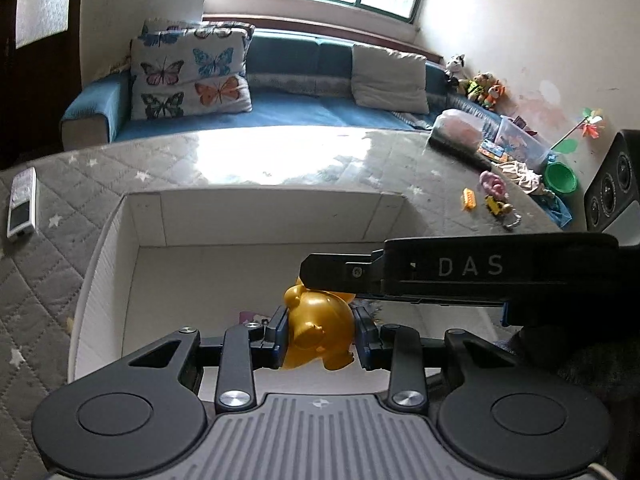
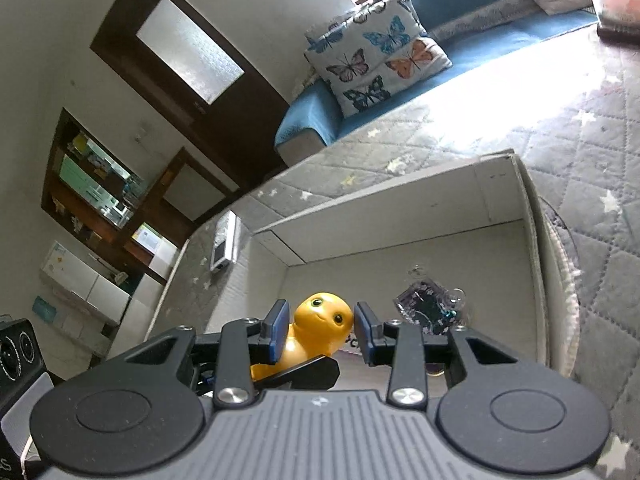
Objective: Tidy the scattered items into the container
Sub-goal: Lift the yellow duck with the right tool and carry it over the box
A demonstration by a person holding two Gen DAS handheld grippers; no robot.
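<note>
Left wrist view shows my left gripper (image 1: 320, 330) squeezing the yellow toy (image 1: 320, 332) from behind, over the white box (image 1: 104, 264), with my right gripper (image 1: 340, 270) reaching across it. Right wrist view shows the toy's smiling face between my right pads (image 2: 280, 328), clamped on it, and a clear packet (image 2: 426, 306) lying in the box.
</note>
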